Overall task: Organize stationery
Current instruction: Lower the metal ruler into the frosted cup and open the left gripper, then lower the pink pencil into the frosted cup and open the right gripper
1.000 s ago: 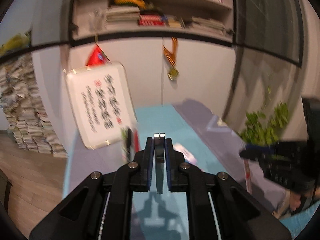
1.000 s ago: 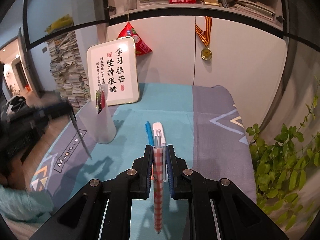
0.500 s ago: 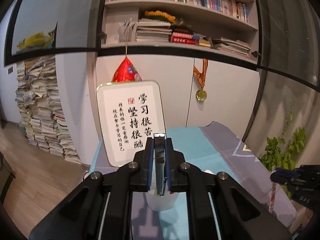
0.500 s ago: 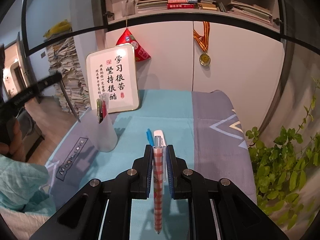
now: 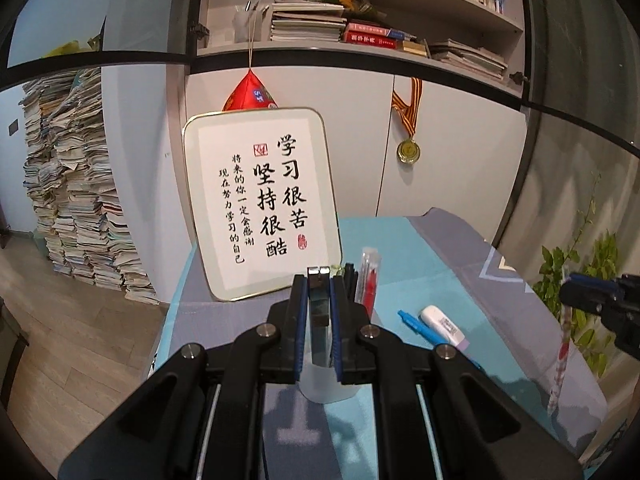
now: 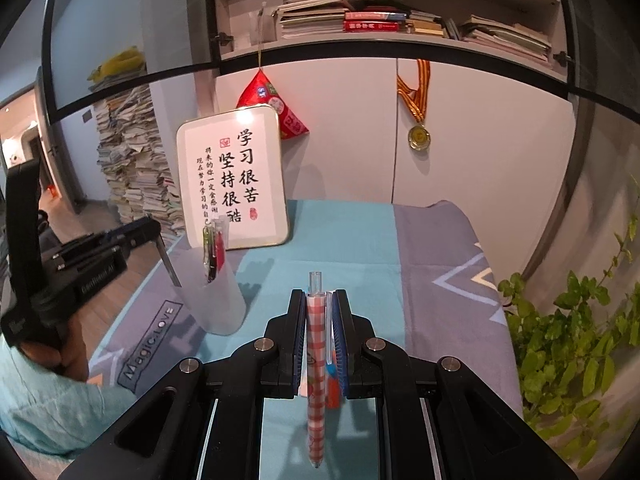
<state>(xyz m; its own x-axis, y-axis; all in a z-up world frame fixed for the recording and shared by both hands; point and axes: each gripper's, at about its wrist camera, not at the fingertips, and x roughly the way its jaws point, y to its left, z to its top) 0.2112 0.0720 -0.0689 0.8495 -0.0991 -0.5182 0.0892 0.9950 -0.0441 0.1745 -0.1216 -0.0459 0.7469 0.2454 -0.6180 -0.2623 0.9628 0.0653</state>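
Note:
My left gripper (image 5: 319, 276) is shut on a flat grey metal ruler (image 5: 319, 312) that hangs down toward the translucent pen cup (image 5: 326, 384). In the right wrist view the left gripper (image 6: 154, 230) holds the ruler (image 6: 168, 262) at the cup's (image 6: 218, 296) left rim. The cup holds a few pens (image 6: 214, 252). My right gripper (image 6: 320, 300) is shut on a red-and-white checked pen (image 6: 315, 380), held upright above the table. A blue pen (image 5: 418, 326) and a white correction tape (image 5: 442, 326) lie on the cloth.
A framed calligraphy sign (image 5: 262, 204) leans on the white cabinet behind the cup. The teal and grey tablecloth (image 6: 360, 240) covers the table. A green plant (image 6: 580, 340) stands off the right edge. Stacked papers (image 5: 76, 200) stand at the left.
My left gripper has swung from the table's right side to behind the cup and lowered the ruler to its rim. My right gripper has stayed nearly still with the checked pen.

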